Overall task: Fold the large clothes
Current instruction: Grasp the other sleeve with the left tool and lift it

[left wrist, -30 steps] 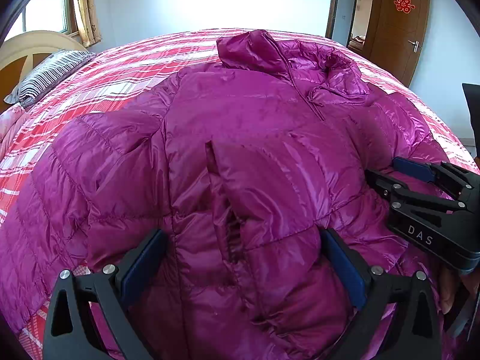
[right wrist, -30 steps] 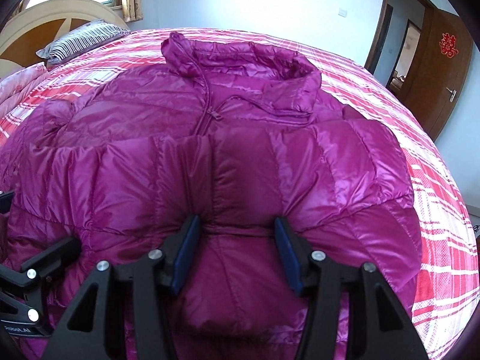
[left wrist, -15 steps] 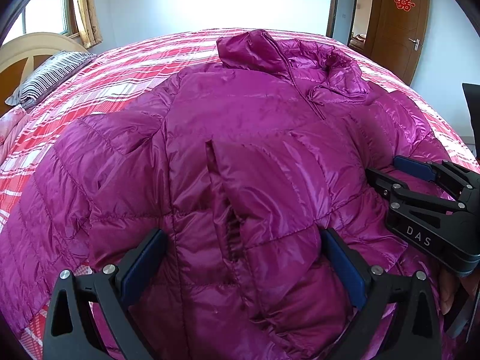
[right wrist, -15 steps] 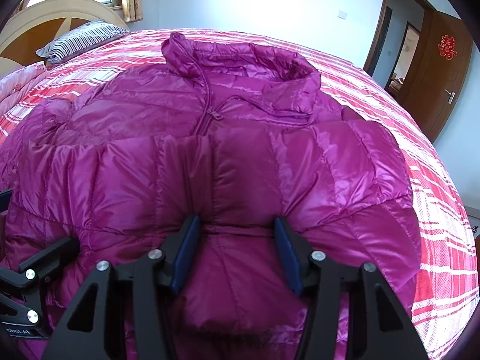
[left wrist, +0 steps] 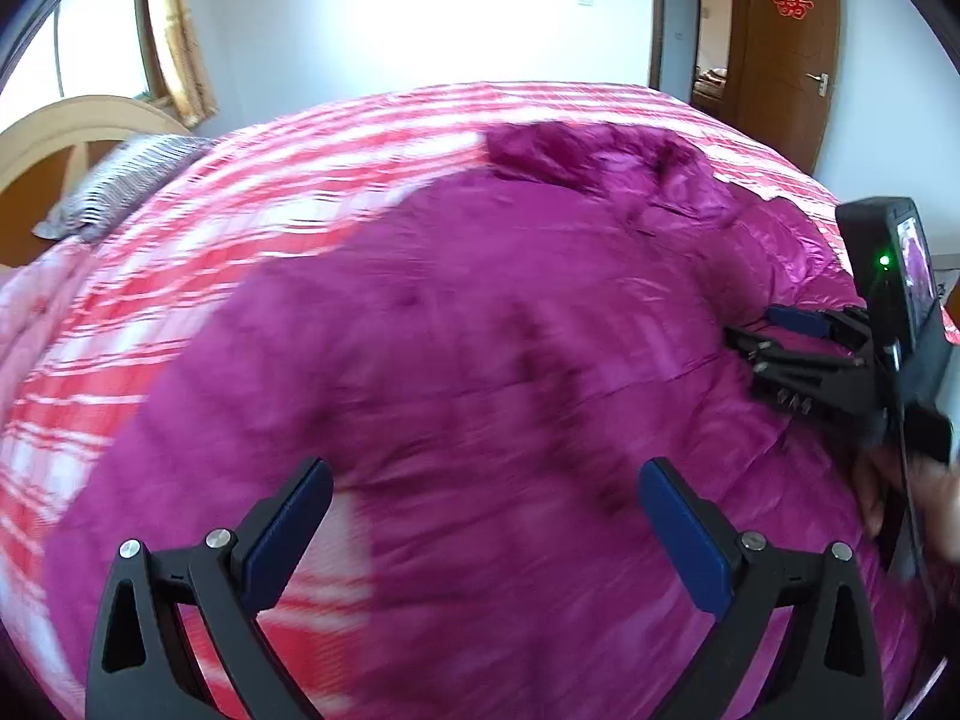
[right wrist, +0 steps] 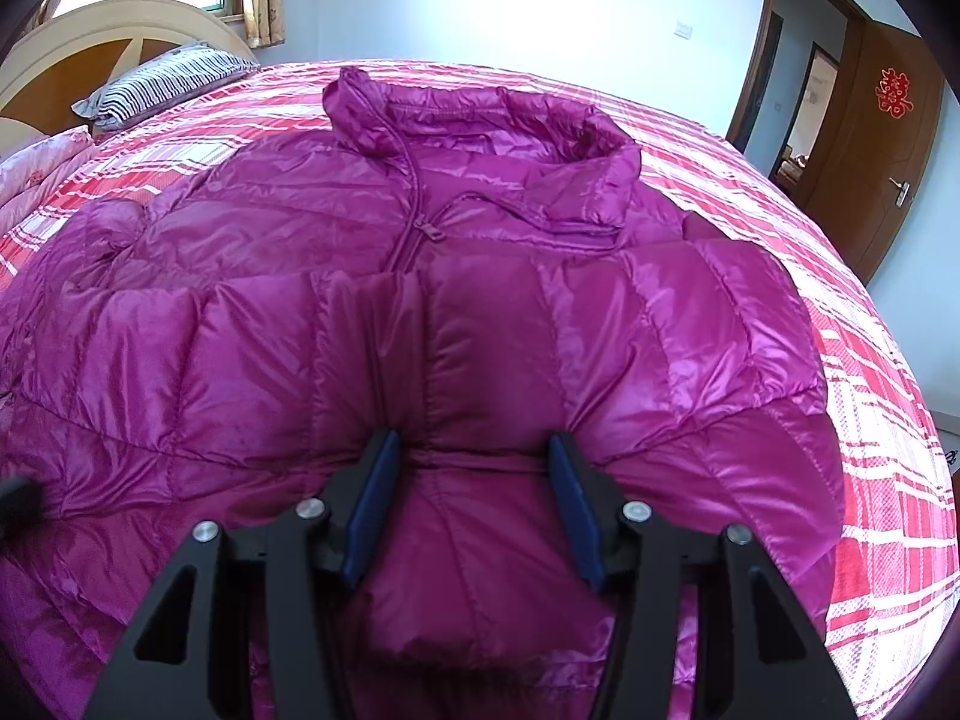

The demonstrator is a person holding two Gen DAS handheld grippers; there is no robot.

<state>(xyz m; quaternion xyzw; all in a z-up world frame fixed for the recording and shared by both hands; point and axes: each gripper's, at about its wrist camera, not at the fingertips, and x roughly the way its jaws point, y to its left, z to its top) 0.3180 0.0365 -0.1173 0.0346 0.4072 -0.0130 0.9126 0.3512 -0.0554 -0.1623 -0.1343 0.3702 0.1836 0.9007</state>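
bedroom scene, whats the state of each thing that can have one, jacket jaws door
puffer jacket: spread flat on the bed, zipped most of the way up, collar standing
right gripper: jaws pinching a bunched fold at the jacket's hem
left gripper: jaws wide open, nothing between them, picture blurred
wooden door: open
striped pillow: lying by the headboard

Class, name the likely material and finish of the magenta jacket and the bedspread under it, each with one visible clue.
Jacket: probably glossy nylon or polyester, padded; it shines and puffs between stitched seams.
Bedspread: probably matte woven cotton or a blend; red and white plaid, no sheen.
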